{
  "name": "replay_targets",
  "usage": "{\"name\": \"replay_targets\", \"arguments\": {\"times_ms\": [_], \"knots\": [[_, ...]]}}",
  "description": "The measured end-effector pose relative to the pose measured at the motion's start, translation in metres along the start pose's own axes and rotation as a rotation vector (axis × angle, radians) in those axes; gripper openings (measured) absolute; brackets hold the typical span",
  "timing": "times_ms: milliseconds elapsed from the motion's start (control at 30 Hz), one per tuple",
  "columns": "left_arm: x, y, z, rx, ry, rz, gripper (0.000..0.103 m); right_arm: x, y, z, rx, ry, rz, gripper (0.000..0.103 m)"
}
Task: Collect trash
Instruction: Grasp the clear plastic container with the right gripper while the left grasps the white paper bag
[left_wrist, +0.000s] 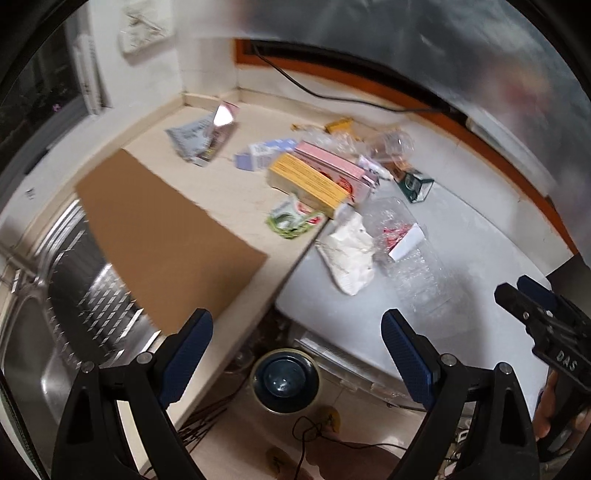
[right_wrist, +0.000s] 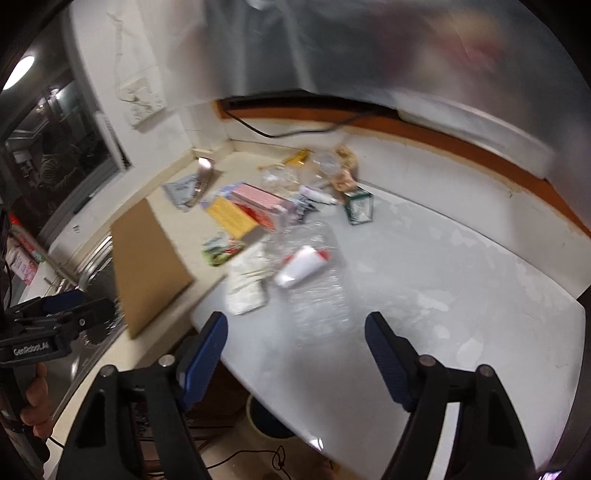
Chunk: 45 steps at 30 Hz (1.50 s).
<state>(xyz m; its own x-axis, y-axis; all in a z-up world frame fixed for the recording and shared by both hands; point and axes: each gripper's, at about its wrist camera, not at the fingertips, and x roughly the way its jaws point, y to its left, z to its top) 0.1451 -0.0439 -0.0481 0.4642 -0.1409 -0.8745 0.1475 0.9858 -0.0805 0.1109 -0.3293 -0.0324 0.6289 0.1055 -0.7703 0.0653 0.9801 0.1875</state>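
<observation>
Plainly two empty claws (left_wrist: 297, 325) (right_wrist: 295, 328), one cardboard sheet (left_wrist: 162, 236)

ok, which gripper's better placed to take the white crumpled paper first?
Right, probably. The crumpled paper lies just ahead of the open right gripper, near the white surface's edge. The left gripper, also open and empty, sits over the gap above the sink side counter, further off.

The cardboard sheet (left_wrist: 162, 236) lies on the counter (left_wrist: 236, 184), partly over the sink (left_wrist: 48, 332) at the left. The boxes (left_wrist: 314, 177) lie right of it, the crumpled paper (left_wrist: 349, 254) before them.
</observation>
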Motion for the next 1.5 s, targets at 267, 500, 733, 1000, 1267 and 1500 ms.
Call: {"name": "replay_targets", "arguments": {"times_ms": [267,500,733,1000,1267,1500], "knots": [[0.087,-0.034,0.029,-0.034,0.102,-0.036,0.091,0.072,-0.056,0.019,0.070,0.110,0.036,0.061],[0.142,-0.038,0.045,-0.143,0.168,-0.091,0.088,0.124,-0.067,0.030,0.058,0.187,0.087,0.051],[0.177,-0.034,0.049,-0.209,0.231,-0.101,0.076,0.155,-0.055,0.030,0.000,0.247,0.137,0.035],[0.190,-0.038,0.047,-0.223,0.251,-0.104,0.075,0.156,-0.063,0.028,0.005,0.220,0.192,0.006],[0.191,-0.048,0.049,-0.187,0.236,-0.055,0.051,0.132,-0.079,0.022,0.057,0.173,0.190,0.005],[0.173,-0.047,0.043,-0.153,0.189,-0.020,0.030,0.111,-0.068,0.017,0.027,0.133,0.173,0.005]]}}
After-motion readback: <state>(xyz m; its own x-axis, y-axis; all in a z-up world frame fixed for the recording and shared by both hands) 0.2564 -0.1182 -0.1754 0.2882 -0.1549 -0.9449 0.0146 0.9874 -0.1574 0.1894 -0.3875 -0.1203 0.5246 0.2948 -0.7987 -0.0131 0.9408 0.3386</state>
